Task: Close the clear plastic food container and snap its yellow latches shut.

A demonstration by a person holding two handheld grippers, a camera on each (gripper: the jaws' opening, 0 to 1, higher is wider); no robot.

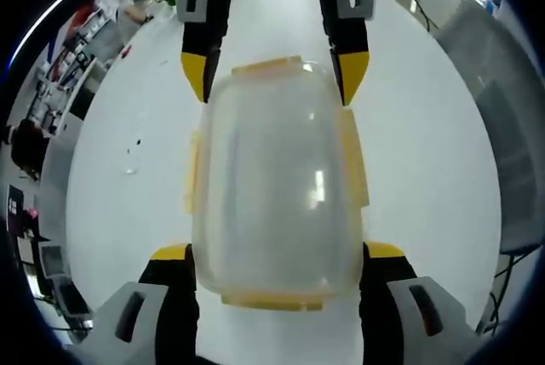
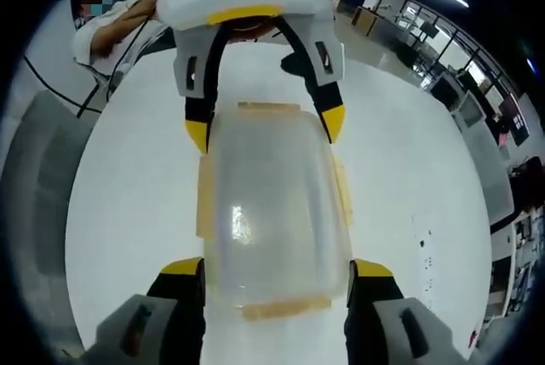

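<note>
The white desk (image 1: pixel 443 178) spreads wide under everything, bare and glossy around the work, with shelving and clutter far off past its edge in my left gripper view and rows of office furniture beyond it in my right gripper view. A person's sleeve and hand (image 2: pixel 115 29) rest near the far edge of the desk in the right gripper view.

In the middle of the desk sits the clear plastic food container (image 1: pixel 274 182), its lid on top and lying level as far as I can tell. It lies lengthwise between my two grippers, one end toward each.

My left gripper (image 1: pixel 277 254) stands at the near end of the container in its own view, jaws spread wide, one black-and-yellow tip on either side of the container's corners. Whether the tips press the walls or only flank them I cannot tell. My right gripper (image 2: pixel 277 270) stands the same way at the opposite end, jaws wide apart, straddling the container's width. Each gripper shows in the other's view at the far end, tips pointing down beside the far corners.

The yellow latches (image 1: pixel 352 156) run along the container's sides and ends. The long side ones lie close against the walls; the end latch (image 2: pixel 285 305) nearest my right gripper sticks outward a little. Whether any is snapped home I cannot tell.
</note>
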